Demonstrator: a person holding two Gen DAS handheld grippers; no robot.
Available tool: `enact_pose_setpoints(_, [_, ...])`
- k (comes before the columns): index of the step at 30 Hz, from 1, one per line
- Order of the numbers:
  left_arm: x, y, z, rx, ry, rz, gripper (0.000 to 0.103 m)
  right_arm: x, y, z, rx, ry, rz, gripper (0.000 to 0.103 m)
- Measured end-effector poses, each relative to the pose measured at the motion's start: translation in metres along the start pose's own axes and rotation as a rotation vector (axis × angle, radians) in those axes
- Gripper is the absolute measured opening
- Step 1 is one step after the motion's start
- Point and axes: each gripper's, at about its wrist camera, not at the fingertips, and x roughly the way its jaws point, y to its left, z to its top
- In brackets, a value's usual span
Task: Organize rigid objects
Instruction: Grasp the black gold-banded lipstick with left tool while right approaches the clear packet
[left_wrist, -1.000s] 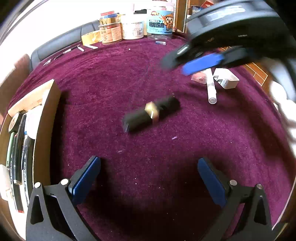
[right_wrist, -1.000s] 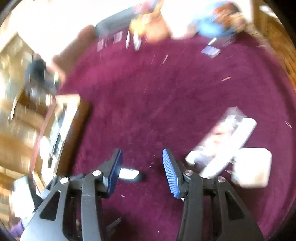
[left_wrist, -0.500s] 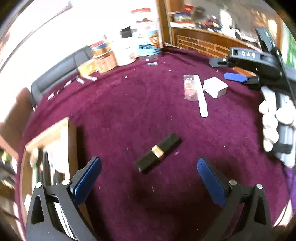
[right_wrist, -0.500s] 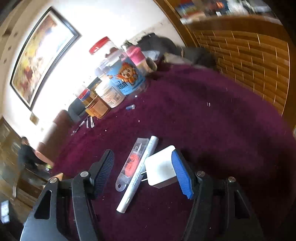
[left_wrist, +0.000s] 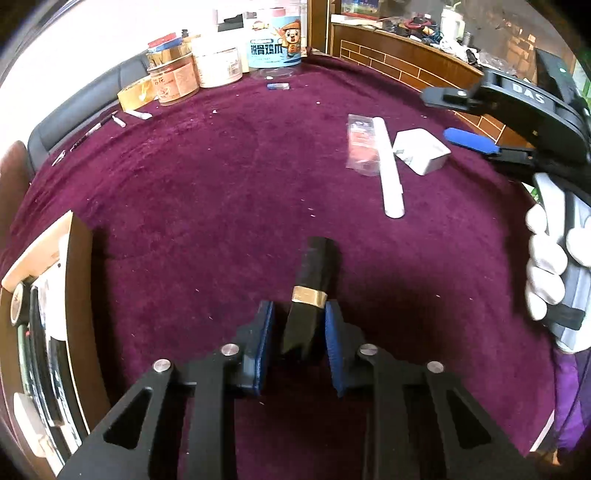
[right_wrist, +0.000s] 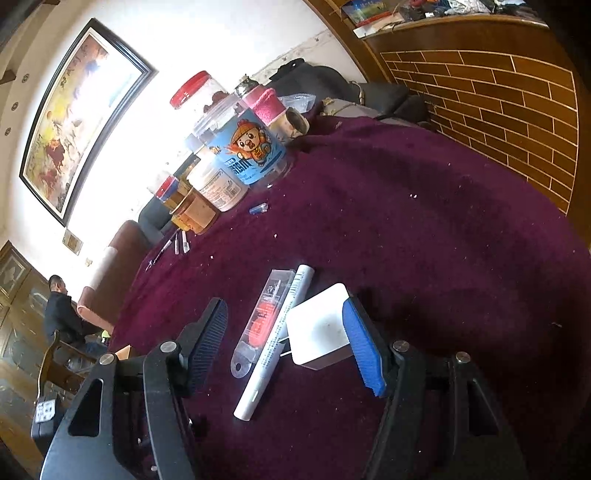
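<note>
Burgundy velvet-like cloth covers the table (left_wrist: 207, 177), and its pile keeps small rigid items from sliding, which is likely why they lie scattered flat on it. My left claw (left_wrist: 298, 341) has just been closing and its blue pads now press on the near end of the black tube (left_wrist: 314, 291), a slim dark cylinder with a gold band around its middle; the far end points away from me over the cloth. I grip below the band, so most of the tube projects forward, clear for placing. The wooden tray (left_wrist: 79, 295) stands just to the left, already holding several items, and I judge it the destination. My right claw (right_wrist: 284, 343) has been opening and stands about half open, holding nothing; it straddles the white charger block (right_wrist: 319, 330), the white pen (right_wrist: 275, 341) and the clear packet (right_wrist: 264, 319) with red contents, its right pad at the block's side. The three lie touching in a cluster. Jars (left_wrist: 216, 62) are grouped at the far table edge, well apart from the work.
</note>
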Motion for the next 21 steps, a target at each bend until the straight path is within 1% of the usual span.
enact_pose_setpoints(2, [0.001,-0.006,-0.001,0.025,-0.022,0.022,0.024,0.0,-0.001,0.0,0.001,-0.003,-0.005,0.064])
enact_pose_setpoints(3, [0.0,-0.006,0.0,0.025,-0.031,0.022,0.027,0.0,-0.001,0.0,-0.001,-0.005,-0.008,0.064])
enact_pose_setpoints(4, [0.001,-0.006,0.001,0.016,-0.034,0.019,0.037,0.0,-0.001,0.0,-0.002,-0.007,-0.014,0.064])
enact_pose_setpoints(5, [0.003,-0.004,0.003,-0.005,-0.037,0.006,0.04,0.001,-0.001,0.0,-0.003,-0.008,-0.018,0.064])
enact_pose_setpoints(6, [0.003,-0.002,0.004,-0.022,-0.042,-0.01,0.042,0.001,-0.001,0.0,-0.004,-0.008,-0.022,0.064])
enact_pose_setpoints(7, [0.003,0.0,0.005,-0.036,-0.047,-0.008,0.037,0.002,-0.001,0.0,-0.007,-0.008,-0.026,0.064])
enact_pose_setpoints(8, [0.001,0.001,0.004,-0.057,-0.05,0.02,0.028,0.002,-0.002,0.0,-0.01,-0.011,-0.033,0.064])
enact_pose_setpoints(9, [-0.003,0.004,0.003,-0.091,-0.05,0.007,0.014,0.002,-0.002,0.001,-0.01,-0.014,-0.034,0.064])
enact_pose_setpoints(11, [-0.015,0.013,-0.003,-0.16,-0.073,-0.039,0.014,0.001,-0.006,0.003,0.002,-0.024,-0.035,0.064])
enact_pose_setpoints(15, [-0.059,0.029,-0.025,-0.262,-0.153,-0.118,0.014,0.004,-0.016,0.006,0.045,-0.011,-0.022,0.064])
enact_pose_setpoints(17, [-0.082,0.034,-0.036,-0.29,-0.204,-0.154,0.014,0.005,-0.018,0.006,0.054,-0.001,-0.004,0.064])
enact_pose_setpoints(21, [-0.12,0.044,-0.055,-0.322,-0.306,-0.175,0.014,0.005,-0.007,0.004,0.002,0.01,0.059,0.064])
